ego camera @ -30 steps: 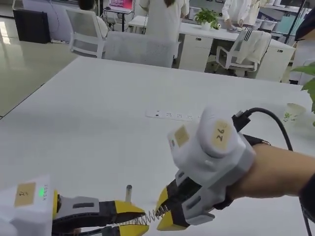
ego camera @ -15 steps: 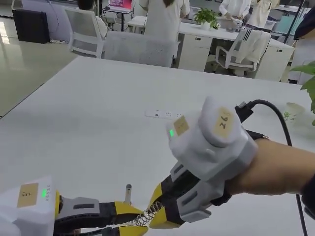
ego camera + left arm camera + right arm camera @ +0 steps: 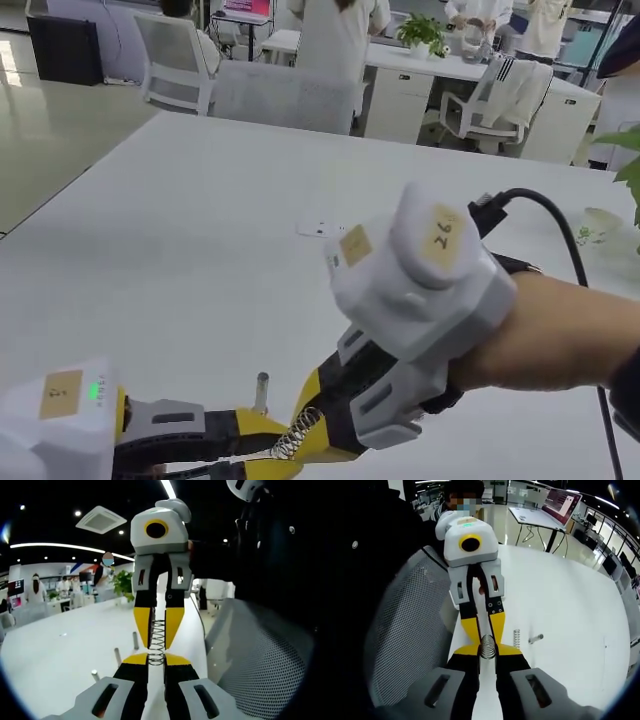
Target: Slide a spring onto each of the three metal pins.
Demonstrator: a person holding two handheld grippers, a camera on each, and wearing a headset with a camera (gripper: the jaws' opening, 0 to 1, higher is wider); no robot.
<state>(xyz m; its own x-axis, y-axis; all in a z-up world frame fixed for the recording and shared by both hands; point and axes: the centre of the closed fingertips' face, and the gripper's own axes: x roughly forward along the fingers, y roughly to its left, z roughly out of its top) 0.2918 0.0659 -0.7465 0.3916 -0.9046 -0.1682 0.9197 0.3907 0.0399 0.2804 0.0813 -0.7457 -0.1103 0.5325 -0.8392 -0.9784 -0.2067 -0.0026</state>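
Note:
A short metal spring (image 3: 290, 437) spans the gap between my two grippers low over the white table (image 3: 200, 220). My left gripper (image 3: 272, 450) is shut on one end of it, my right gripper (image 3: 312, 432) on the other. In the left gripper view the spring (image 3: 157, 632) runs from my own yellow tips (image 3: 156, 659) up into the right gripper's. Three upright metal pins (image 3: 135, 640) (image 3: 117, 656) (image 3: 95, 675) stand just left of it. One pin (image 3: 262, 385) rises behind the jaws in the head view. The right gripper view looks at the spring (image 3: 488, 647) end-on.
Another spring (image 3: 516, 637) and a small metal pin (image 3: 536, 638) lie on the table beside the jaws. A mesh chair back (image 3: 405, 645) is close by. A power strip (image 3: 322, 229) lies mid-table, and a cable (image 3: 560, 235) trails from the right gripper. People stand at desks beyond.
My right gripper has moved left and down toward the left gripper, and the spring between them now looks shorter. The left gripper has stayed put.

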